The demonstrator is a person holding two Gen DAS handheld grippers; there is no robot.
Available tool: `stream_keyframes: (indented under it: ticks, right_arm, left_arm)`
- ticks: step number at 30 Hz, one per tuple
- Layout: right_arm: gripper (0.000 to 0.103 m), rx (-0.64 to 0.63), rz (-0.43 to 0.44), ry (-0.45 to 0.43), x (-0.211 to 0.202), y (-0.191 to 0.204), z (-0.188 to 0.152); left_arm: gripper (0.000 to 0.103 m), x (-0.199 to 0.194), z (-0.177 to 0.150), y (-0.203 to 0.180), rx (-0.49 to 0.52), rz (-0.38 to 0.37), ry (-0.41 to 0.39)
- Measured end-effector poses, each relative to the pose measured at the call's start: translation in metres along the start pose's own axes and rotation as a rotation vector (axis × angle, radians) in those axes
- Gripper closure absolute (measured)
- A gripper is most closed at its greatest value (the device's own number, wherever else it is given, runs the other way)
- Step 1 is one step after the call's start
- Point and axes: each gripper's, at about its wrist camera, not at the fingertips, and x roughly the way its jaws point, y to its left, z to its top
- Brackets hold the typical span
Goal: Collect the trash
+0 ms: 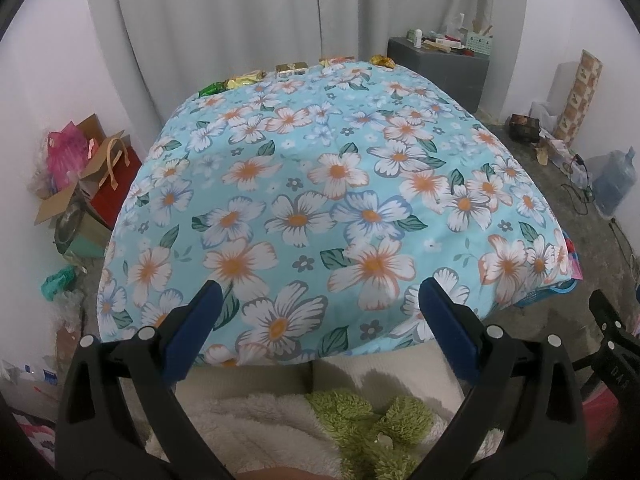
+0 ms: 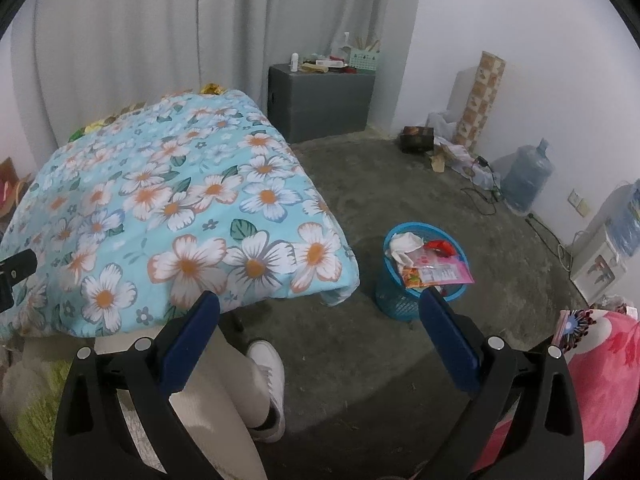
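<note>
fingers [image 1: 208, 300] of both grippers apart, empty | pink wrapper [image 2: 440, 272] lies flat across blue basket [image 2: 390, 296] rim

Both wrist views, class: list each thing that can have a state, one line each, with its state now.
Left gripper: open, empty.
Right gripper: open, empty.
Blue trash basket: upright, piled with wrappers.
Snack wrappers: lying along the table's far edge.
Floral tablecloth: spread flat.

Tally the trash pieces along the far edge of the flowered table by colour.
Green wrapper: 1
Gold wrappers: 2
Gold box: 1
Orange-and-gold wrapper: 1
Total: 5, as far as the left wrist view shows.
</note>
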Motion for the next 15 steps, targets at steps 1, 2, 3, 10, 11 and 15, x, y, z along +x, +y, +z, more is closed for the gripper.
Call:
stream_keyframes:
  ticks: [1, 2, 3, 10, 11, 15]
  right_arm:
    - [0.006, 0.002, 0.0, -0.001, -0.0001, -0.0005, 0.0001]
    - [0.006, 0.004, 0.002, -0.001, -0.0001, -0.0013, 0.0002]
    - [0.006, 0.006, 0.004, -0.001, 0.0001, -0.0019, 0.0002]
    - [0.006, 0.006, 0.002, -0.001, 0.0006, -0.002, -0.0004]
    - [0.006, 0.005, 0.001, -0.001, 0.0007, -0.002, -0.0004]
    - [0.006, 0.004, 0.002, -0.001, 0.0009, -0.0029, -0.0002]
  left_arm:
    - [0.009, -0.0004, 0.0002, 0.0019, 0.001, 0.0, 0.002]
    - [0.009, -0.0007, -0.0003, 0.001, 0.001, 0.0, 0.001]
    - [0.009, -0.0012, -0.0006, -0.0005, 0.002, 0.001, 0.0]
    - [0.009, -0.0014, -0.0004, -0.0001, 0.004, 0.004, 0.002]
    - [0.009, -0.0011, -0.0006, -0.001, 0.005, 0.005, 0.002]
    - [0.009, -0.001, -0.0013, -0.0002, 0.005, 0.006, 0.006]
